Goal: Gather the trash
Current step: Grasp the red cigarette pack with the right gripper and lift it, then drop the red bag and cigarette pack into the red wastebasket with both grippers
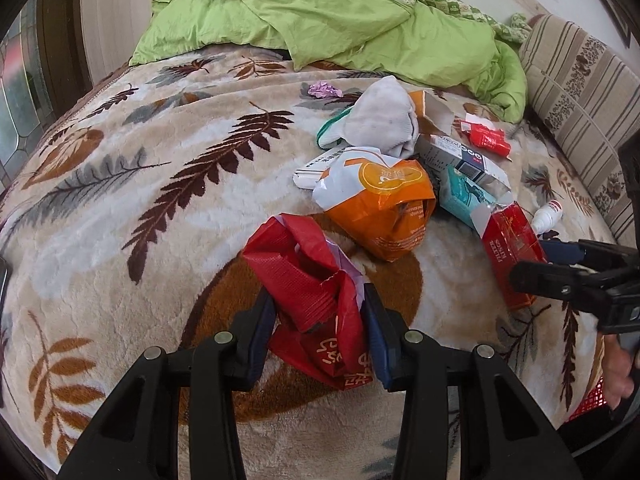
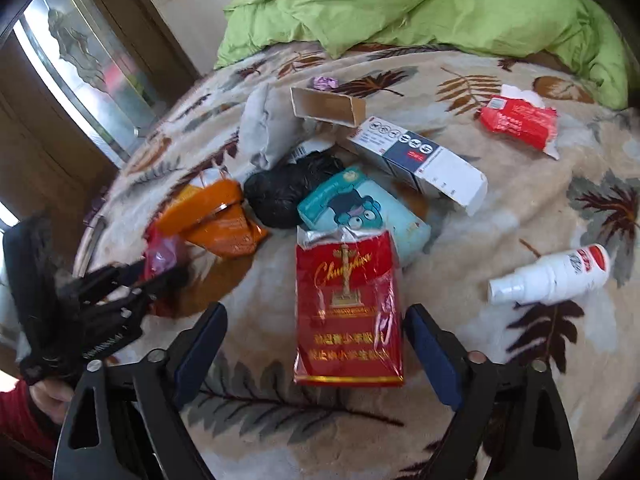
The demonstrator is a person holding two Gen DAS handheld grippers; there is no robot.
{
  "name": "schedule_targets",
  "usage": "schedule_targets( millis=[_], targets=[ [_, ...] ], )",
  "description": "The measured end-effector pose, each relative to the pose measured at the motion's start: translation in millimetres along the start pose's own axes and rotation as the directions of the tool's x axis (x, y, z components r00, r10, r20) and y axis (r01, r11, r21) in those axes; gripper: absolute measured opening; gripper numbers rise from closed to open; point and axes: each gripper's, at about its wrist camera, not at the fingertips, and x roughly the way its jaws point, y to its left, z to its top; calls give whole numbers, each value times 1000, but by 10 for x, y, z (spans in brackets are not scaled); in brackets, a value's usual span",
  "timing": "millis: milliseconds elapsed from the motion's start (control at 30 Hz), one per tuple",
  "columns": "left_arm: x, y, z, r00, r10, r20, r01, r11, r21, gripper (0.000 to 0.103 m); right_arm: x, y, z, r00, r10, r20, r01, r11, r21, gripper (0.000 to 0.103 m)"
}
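A home bedroom. Under the tools spreads a bed with a plush leaf-patterned blanket [image 1: 168,208]; beyond them lies a rumpled green duvet [image 1: 320,16], a striped cushion [image 1: 576,92] off to the right, and a wooden door with frosted glass [image 2: 84,60] to the left.

A bed under a leaf-patterned blanket [image 1: 120,208]; beyond the tool, a green duvet [image 1: 320,12]; left, perhaps a glazed door [image 2: 80,60].
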Motion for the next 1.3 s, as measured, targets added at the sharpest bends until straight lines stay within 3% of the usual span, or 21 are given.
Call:
schedule_targets(
  millis=[33, 67, 167, 300, 433, 567, 867, 1000, 1100, 1300],
  targets=[
    [-2, -3, -1, 1000, 2, 1, -2, 1000, 2, 41, 26, 19, -23, 1000, -27, -6, 27, 1000, 4, 64],
    [-8, -6, -5, 1000, 3, 4, -3, 1000, 4, 41, 42, 39, -50, 998, -60, -8, 60, 998, 6, 62],
    [-53, -11, -27, 1000, -5, 19, 5, 1000, 14, 40, -12, 95, -102, 992, -126, 31, 126, 992, 10, 61],
    [-181, -1, -38, 997, -43, 66, 42, 999, 20, 40, -220, 157, -263, 988, -89, 123, 77, 991, 106, 61],
    [-285, -57, -43, 991, -88, 103, 86, 996, 30, 39, -387, 365, -415, 965, -165, 204, 151, 985, 79, 61],
    [-320, -170, -66, 988, -100, 115, 93, 993, 71, 39, -471, 416, -447, 953, -187, 238, 175, 982, 71, 61],
    [-491, -505, -167, 979, -155, 134, 131, 976, 174, 39, -821, 200, -695, 948, -111, 297, 28, 962, 270, 61],
    [-688, -824, -247, 964, -233, 128, 199, 951, 237, 39, -1229, 90, -1032, 936, -75, 343, -45, 943, 330, 61],
    [-871, -1149, -293, 947, -296, 126, 247, 920, 304, 39, -1624, -37, -1330, 919, -105, 380, -46, 928, 369, 61],
    [-1265, -2042, -406, 894, -444, 66, 368, 811, 455, 40, -2401, -436, -2038, 875, -266, 405, 24, 859, 511, 61]
  ],
)
